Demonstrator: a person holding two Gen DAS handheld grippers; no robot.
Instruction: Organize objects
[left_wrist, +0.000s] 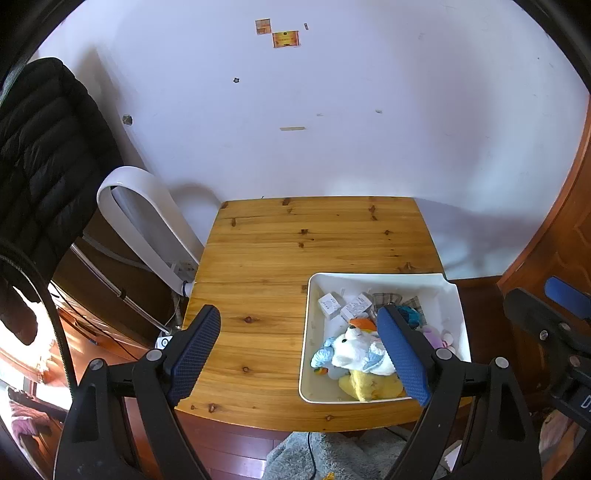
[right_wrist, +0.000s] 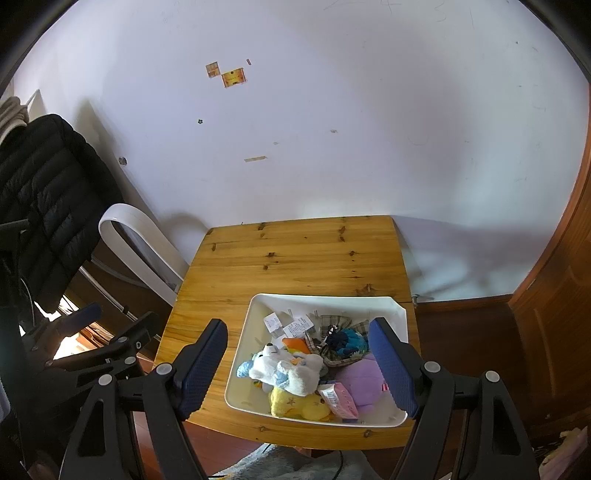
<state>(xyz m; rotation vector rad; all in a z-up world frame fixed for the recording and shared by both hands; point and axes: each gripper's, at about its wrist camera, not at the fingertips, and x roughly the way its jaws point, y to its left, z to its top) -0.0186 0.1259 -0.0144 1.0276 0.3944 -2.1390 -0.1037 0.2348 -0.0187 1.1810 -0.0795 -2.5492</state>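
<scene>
A white bin (right_wrist: 399, 314) sits at the near right corner of a wooden table (right_wrist: 295, 254). Inside lie a white plush bear (right_wrist: 288, 369), a yellow plush (right_wrist: 295, 404), a purple plush (right_wrist: 364, 380), a pink packet (right_wrist: 338, 400), a plaid pouch (right_wrist: 332, 323), a blue yarn toy (right_wrist: 352, 339) and two white boxes (right_wrist: 291, 325). My right gripper (right_wrist: 299, 356) hangs open above the bin with nothing between its fingers. My left gripper (left_wrist: 299, 341) is open too, over the table (left_wrist: 280, 251) and the left edge of the bin (left_wrist: 314, 284), empty. The bear (left_wrist: 354, 350) and yellow plush (left_wrist: 369, 386) show there.
A white curved appliance (left_wrist: 140, 221) leans against the wall left of the table. A black puffer jacket (left_wrist: 40, 155) hangs further left. Wooden panelling (right_wrist: 554, 314) stands to the right. A grey fluffy rug (left_wrist: 325, 454) and a cable lie on the floor below the table's near edge.
</scene>
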